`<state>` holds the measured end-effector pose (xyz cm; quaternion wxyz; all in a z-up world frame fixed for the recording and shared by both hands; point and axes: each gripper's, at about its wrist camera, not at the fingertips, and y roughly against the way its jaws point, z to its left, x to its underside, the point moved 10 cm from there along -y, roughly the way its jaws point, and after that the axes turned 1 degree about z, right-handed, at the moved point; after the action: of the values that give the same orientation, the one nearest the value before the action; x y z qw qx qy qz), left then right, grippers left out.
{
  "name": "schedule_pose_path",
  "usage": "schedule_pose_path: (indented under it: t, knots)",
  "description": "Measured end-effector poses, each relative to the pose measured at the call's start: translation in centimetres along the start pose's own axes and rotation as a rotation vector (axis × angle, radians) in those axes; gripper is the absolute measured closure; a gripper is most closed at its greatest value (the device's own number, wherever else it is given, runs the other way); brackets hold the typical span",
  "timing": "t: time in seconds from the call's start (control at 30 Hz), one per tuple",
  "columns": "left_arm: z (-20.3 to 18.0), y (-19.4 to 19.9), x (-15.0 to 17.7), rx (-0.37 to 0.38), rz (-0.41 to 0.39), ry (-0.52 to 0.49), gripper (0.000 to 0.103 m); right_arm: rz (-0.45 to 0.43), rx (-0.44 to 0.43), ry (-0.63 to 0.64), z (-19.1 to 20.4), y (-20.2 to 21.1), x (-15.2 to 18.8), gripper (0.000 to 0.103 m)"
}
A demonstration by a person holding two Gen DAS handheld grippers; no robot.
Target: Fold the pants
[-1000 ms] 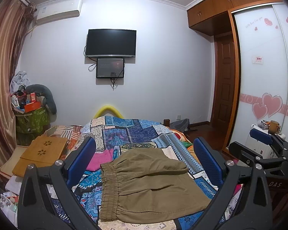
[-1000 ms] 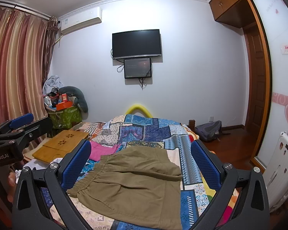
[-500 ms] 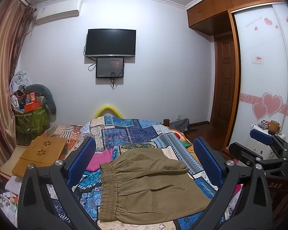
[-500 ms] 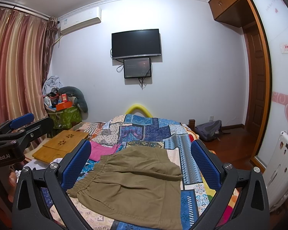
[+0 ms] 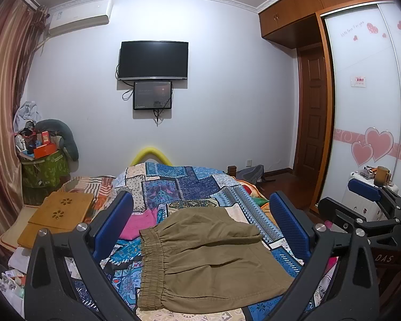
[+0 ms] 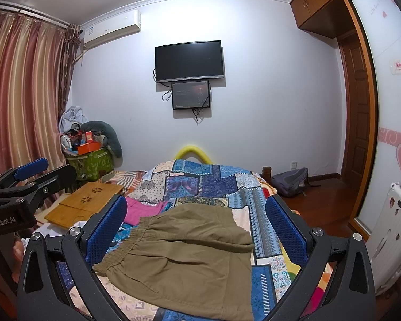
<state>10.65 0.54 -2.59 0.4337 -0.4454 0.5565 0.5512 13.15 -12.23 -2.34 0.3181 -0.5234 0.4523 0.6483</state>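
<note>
Both your left gripper (image 5: 200, 230) and right gripper (image 6: 195, 230) gape empty above the bed (image 5: 179, 184); the pants (image 5: 208, 256) lie folded over near its front edge, further folds seemingly remaining.

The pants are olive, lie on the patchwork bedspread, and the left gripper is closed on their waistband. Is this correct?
Not quite. The pants are olive and lie on the patchwork bedspread, but the left gripper is not closed on the waistband: in the left wrist view its jaws stand wide open above the cloth, holding nothing. The right gripper is open too.
</note>
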Motion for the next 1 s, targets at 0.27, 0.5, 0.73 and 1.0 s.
schedule_pose_path:
  t: [0.27, 0.5, 0.73, 1.0]
  knots:
    - [-0.05, 0.15, -0.04, -0.005, -0.001, -0.007, 0.000, 0.000, 0.001, 0.000, 0.00, 0.00, 0.00, 0.000]
    - [0.02, 0.15, -0.15, -0.004, 0.002, -0.005, 0.000, 0.001, 0.002, 0.000, 0.03, -0.10, 0.14, 0.000]
    - [0.14, 0.17, -0.28, -0.004, 0.001, -0.006, 0.000, 0.000, 0.001, -0.001, -0.02, -0.16, 0.13, 0.000]
    - [0.29, 0.10, -0.26, -0.005, 0.003, -0.004, 0.000, 0.001, 0.001, -0.001, 0.02, -0.13, 0.13, 0.000]
